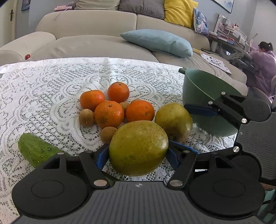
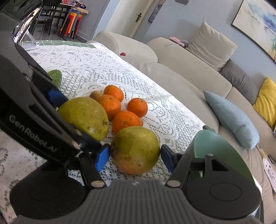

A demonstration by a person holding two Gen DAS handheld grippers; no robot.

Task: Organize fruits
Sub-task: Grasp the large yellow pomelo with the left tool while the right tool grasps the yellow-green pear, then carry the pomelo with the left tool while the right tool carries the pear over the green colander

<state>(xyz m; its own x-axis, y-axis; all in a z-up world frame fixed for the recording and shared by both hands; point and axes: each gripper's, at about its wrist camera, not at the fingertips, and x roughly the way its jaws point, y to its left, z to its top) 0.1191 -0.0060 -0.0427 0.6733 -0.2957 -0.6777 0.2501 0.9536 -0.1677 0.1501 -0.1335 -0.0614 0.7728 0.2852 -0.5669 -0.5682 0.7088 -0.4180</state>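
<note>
**Greens, oranges and white lace**

The tablecloth [image 1: 51, 89] is white lace in a scrolling floral openwork; the four tangerines [image 1: 109, 114] are bright orange with small dark stem dots; the two large pears [image 1: 138, 148] are yellow-green, finely speckled brown, the one seen from the right wrist [image 2: 135, 149] blushing orange low down; the small round fruits [image 1: 86, 117] are dull tan-brown; the cucumber [image 1: 37, 149] is deep green with pale bumps; the bowl [image 1: 200, 89] is muted teal-green. Both grippers, left [image 1: 138, 155] and right [image 2: 134, 156], are black with blue finger pads [image 2: 102, 157]. The sofa [image 1: 89, 22] is beige; its cushions are pale blue [image 1: 158, 42] and yellow [image 1: 179, 12].
</note>
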